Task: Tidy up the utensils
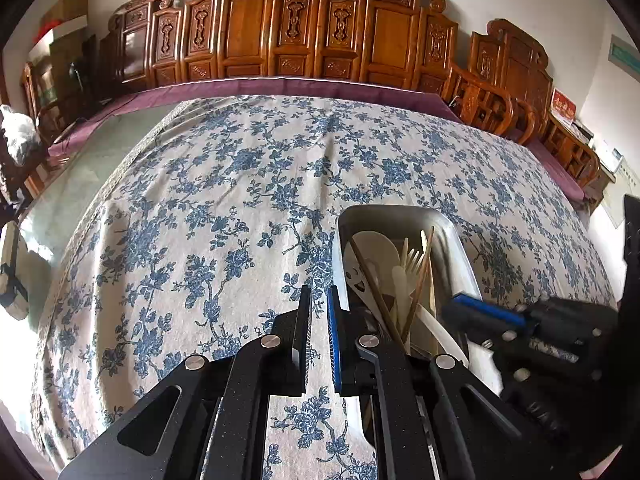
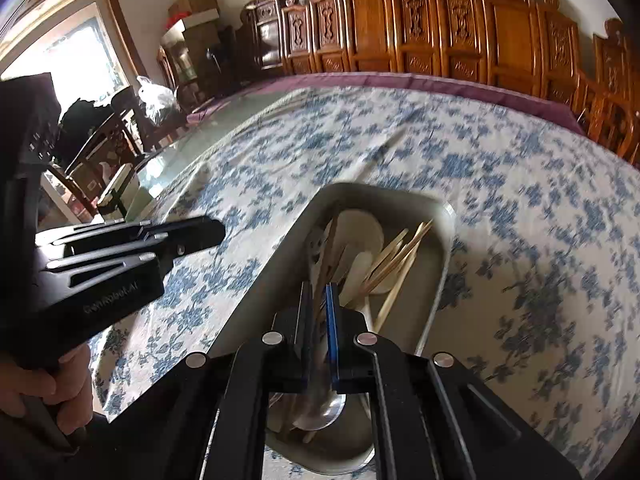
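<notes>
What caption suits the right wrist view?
Right gripper shut above a grey metal tray of wooden chopsticks, on floral cloth.

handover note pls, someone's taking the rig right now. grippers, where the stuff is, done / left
Left gripper: shut, holding nothing, over the floral tablecloth just left of the metal tray.
Right gripper: jaws near shut, low over the tray's near end; frame blurred, so no grip confirmed.
Things: chopsticks, plastic fork, pale spoons and a metal spoon all lie in the tray.
Done: no loose utensils visible on the cloth.
Left: probably only tidying inside the tray.
</notes>
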`<action>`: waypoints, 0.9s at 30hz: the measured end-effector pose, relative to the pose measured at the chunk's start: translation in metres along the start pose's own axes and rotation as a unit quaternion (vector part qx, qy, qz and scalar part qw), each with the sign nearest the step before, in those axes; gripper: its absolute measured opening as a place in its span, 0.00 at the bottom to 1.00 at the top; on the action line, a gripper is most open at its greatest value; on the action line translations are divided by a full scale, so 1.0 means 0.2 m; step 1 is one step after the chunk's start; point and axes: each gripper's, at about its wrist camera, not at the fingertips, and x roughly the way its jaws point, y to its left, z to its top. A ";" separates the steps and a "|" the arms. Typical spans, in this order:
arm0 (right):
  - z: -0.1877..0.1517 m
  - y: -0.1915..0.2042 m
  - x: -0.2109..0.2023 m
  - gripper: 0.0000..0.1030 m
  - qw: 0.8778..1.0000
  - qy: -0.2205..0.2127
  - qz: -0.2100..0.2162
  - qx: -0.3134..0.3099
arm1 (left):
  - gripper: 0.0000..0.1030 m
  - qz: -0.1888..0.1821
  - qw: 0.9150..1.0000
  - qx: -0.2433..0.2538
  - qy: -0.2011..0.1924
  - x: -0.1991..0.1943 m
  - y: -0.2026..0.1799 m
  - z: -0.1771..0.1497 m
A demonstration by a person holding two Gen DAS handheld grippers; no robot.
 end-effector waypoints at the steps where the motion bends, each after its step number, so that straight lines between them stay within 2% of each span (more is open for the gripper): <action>1: 0.00 -0.01 -0.01 0.08 1.000 -0.003 -0.002 -0.001 | 0.06 0.000 1.000 0.000 0.000 0.00 0.00 0.00; 6: -0.02 -0.07 -0.10 0.08 0.999 -0.024 -0.024 0.001 | 0.06 -0.003 1.000 0.003 -0.003 -0.01 -0.02 0.00; 12: -0.10 -0.18 -0.25 0.09 0.996 -0.055 -0.073 0.003 | 0.06 -0.007 1.000 0.014 -0.005 -0.02 -0.08 -0.01; 14: -0.13 -0.22 -0.30 0.27 0.994 -0.062 -0.084 0.013 | 0.06 -0.007 1.000 0.018 -0.005 -0.02 -0.10 -0.01; 19: -0.21 -0.29 -0.44 0.54 0.991 -0.075 -0.103 0.033 | 0.07 -0.008 0.999 0.032 -0.014 -0.06 -0.17 -0.03; 20: -0.23 -0.30 -0.46 0.62 0.990 -0.078 -0.109 0.035 | 0.14 -0.007 0.999 0.036 -0.017 -0.07 -0.19 -0.04; 21: -0.24 -0.30 -0.49 0.65 0.990 -0.080 -0.114 0.037 | 0.25 -0.007 0.999 0.039 -0.019 -0.08 -0.21 -0.05; 23: -0.27 -0.31 -0.54 0.74 0.988 -0.084 -0.124 0.041 | 0.33 -0.013 0.999 0.042 -0.025 -0.12 -0.24 -0.07; 25: -0.30 -0.31 -0.59 0.81 0.986 -0.085 -0.134 0.046 | 0.37 -0.022 0.998 0.044 -0.025 -0.15 -0.27 -0.08; 27: -0.32 -0.32 -0.65 0.87 0.985 -0.090 -0.143 0.048 | 0.58 -0.022 0.998 0.050 -0.032 -0.20 -0.32 -0.11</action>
